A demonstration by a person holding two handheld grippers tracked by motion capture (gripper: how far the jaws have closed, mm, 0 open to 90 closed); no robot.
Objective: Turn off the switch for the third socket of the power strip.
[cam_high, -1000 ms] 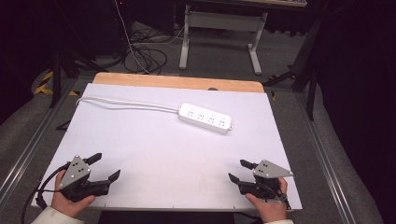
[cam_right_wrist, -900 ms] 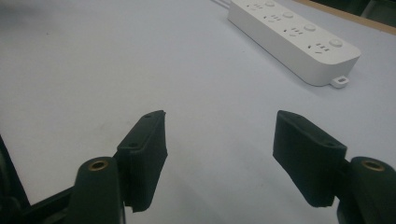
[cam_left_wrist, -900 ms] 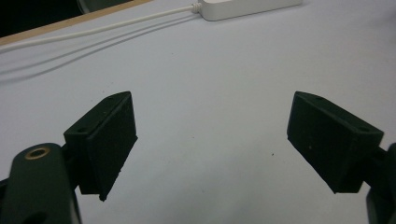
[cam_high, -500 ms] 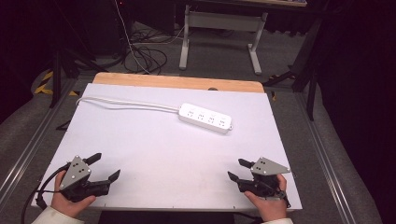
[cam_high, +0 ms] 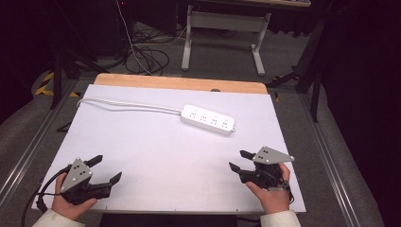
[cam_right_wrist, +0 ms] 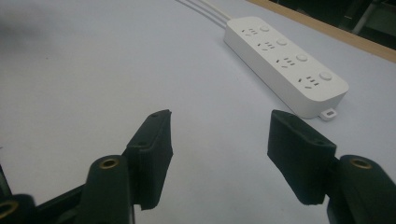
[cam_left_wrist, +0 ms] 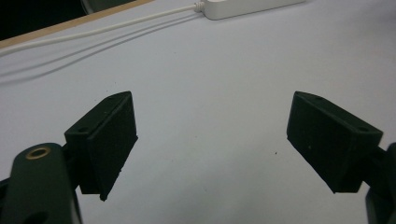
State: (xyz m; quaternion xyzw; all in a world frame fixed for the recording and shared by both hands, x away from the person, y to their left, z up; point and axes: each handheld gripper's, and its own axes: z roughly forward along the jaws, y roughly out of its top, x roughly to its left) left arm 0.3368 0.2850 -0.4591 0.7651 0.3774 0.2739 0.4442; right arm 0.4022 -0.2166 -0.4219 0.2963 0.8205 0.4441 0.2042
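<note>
Tongs number two: left tongs (cam_high: 105, 169) and right tongs (cam_high: 240, 160), both spread apart, empty. One white four-socket plastic power strip (cam_high: 208, 119) lies on the white table (cam_high: 156, 142).

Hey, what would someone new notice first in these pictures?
A white power strip lies alone toward the far side of the white table, its cord trailing off to the left. At the near edge, the left gripper and right gripper rest with jaws open, holding nothing.
</note>
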